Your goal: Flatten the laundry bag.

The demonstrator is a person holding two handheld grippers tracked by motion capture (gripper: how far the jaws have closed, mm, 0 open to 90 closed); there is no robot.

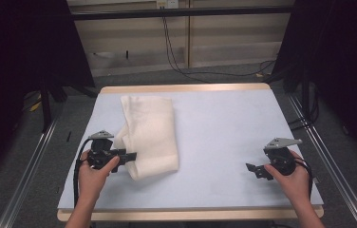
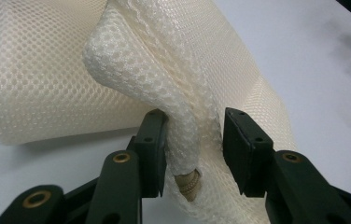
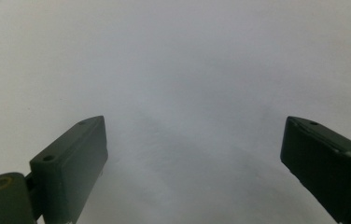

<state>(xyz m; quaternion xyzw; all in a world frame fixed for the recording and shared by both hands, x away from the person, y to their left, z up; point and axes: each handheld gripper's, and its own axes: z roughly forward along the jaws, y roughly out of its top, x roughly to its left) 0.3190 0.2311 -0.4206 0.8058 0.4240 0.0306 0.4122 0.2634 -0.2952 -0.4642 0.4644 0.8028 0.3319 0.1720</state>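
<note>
At table's left, left tongs (image 2: pixel 190 140) part-open, cream mesh cloth (image 2: pixel 164 84) loose between jaws; right tongs (image 3: pixel 192 163) wide, empty.

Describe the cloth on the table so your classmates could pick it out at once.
Start from the pale blue table and look at its left half. There lies a cream mesh cloth, folded into a long strip, its near corner between the left gripper's jaws.

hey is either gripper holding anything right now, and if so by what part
Nothing is firmly held. The left gripper has a bunched fold of the cream mesh cloth between parted jaws; the right gripper is open.
</note>
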